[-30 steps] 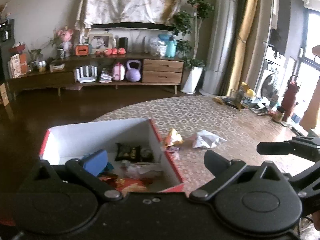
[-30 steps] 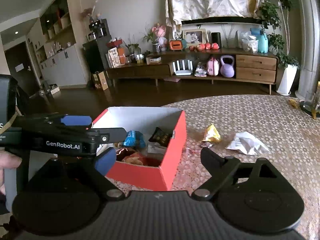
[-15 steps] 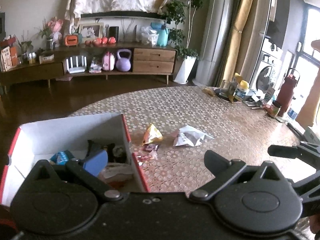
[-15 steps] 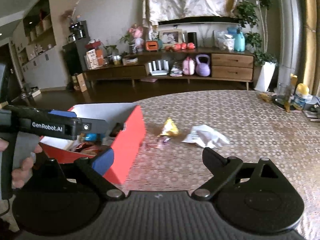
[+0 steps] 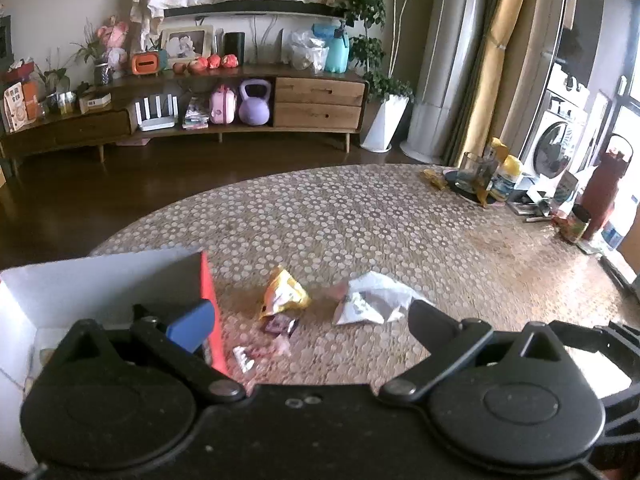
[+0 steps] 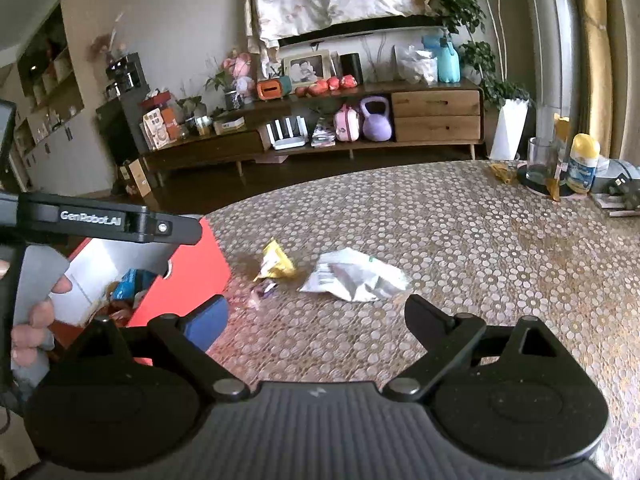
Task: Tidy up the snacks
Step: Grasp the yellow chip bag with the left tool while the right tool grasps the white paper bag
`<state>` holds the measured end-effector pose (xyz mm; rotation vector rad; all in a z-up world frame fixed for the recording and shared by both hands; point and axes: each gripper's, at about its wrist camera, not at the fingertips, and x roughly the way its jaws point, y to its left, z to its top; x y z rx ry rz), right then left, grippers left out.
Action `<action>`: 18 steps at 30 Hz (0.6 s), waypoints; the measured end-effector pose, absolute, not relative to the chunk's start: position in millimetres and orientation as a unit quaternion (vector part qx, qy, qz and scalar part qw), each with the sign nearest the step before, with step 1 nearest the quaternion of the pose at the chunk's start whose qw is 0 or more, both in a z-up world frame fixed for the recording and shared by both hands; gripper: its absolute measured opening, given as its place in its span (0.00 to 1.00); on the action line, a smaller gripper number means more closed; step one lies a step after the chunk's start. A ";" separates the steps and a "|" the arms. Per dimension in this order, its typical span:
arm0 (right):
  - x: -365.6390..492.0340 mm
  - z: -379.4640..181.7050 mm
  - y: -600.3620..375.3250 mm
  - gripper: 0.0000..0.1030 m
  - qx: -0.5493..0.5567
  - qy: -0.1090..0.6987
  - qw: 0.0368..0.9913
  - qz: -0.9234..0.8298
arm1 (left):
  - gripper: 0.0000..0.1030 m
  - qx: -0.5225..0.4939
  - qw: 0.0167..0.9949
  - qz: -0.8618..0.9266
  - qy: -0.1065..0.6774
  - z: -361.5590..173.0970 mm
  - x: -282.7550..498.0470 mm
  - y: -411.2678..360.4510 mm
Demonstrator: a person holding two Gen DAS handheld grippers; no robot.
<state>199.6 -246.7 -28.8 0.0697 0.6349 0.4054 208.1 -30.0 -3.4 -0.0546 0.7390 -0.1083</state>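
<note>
Snacks (image 5: 285,295) now sit ahead of both wide-apart, empty grippers (image 5: 308,318) (image 6: 316,316), which have swung right off the box (image 6: 192,276), so pickups remain.

A matt patterned cloth is seen on the counter (image 6: 460,240); the white packet (image 6: 354,276) is crinkled foil, the box (image 6: 188,272) smooth cardboard.

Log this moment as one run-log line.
left tongs: open, empty | right tongs: open, empty | red cardboard box: holds snacks | yellow snack packet, crumpled white wrapper: loose on patterned table
</note>
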 end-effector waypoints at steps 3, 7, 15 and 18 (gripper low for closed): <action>216.8 -32.3 -251.1 0.93 0.029 0.312 0.928 0.200 | 1.00 -0.024 0.929 -0.046 0.367 -4.4 225.6 -37.8; 241.8 -41.2 -255.2 0.93 0.025 0.319 0.927 0.197 | 1.00 -0.034 0.924 -0.032 0.379 -8.4 250.0 -44.4; 281.9 -63.0 -251.2 0.93 -0.003 0.332 0.916 0.223 | 1.00 -0.037 0.908 -0.006 0.417 -29.2 295.3 -58.1; 298.4 -72.9 -247.8 0.93 -0.018 0.338 0.912 0.233 | 1.00 -0.043 0.903 0.004 0.427 -39.4 309.0 -59.9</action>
